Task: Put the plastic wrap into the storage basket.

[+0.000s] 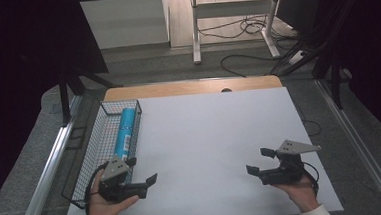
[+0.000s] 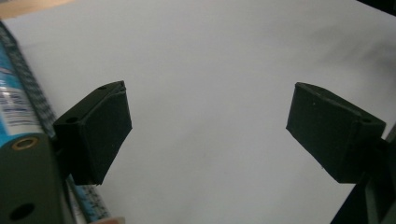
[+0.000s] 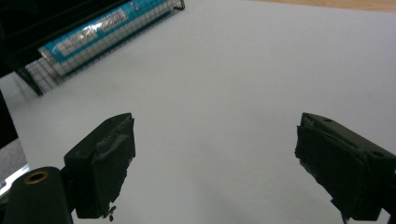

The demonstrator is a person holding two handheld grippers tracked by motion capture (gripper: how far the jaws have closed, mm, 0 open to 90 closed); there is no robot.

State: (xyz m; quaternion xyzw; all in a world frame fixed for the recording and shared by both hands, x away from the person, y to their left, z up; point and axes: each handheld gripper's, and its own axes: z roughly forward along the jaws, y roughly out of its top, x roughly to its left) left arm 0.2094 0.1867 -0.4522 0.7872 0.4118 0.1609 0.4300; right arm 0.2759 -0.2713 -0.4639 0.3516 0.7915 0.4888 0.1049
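At lower left of the high view, the left gripper [image 1: 141,171] sits just beside the near end of the wire basket [image 1: 96,143], jaws spread with nothing between them. Inside the basket lies the blue tube [image 1: 125,132], lengthwise against its right wall, apparently placed. At lower right the right gripper [image 1: 261,161] hovers over the white sheet [image 1: 216,146], its 2 jaws also wide and empty.

Judging from this, the step in hand is clearing away from the basket: best done by drawing the left gripper off without snagging the wire rim (the jaws should stay spread).

From the left gripper view, the tube [image 2: 11,102] is cut off at the frame's left edge. Its label print is too blurred to read, and the mesh [image 3: 56,70] partly veils it in the right gripper view.
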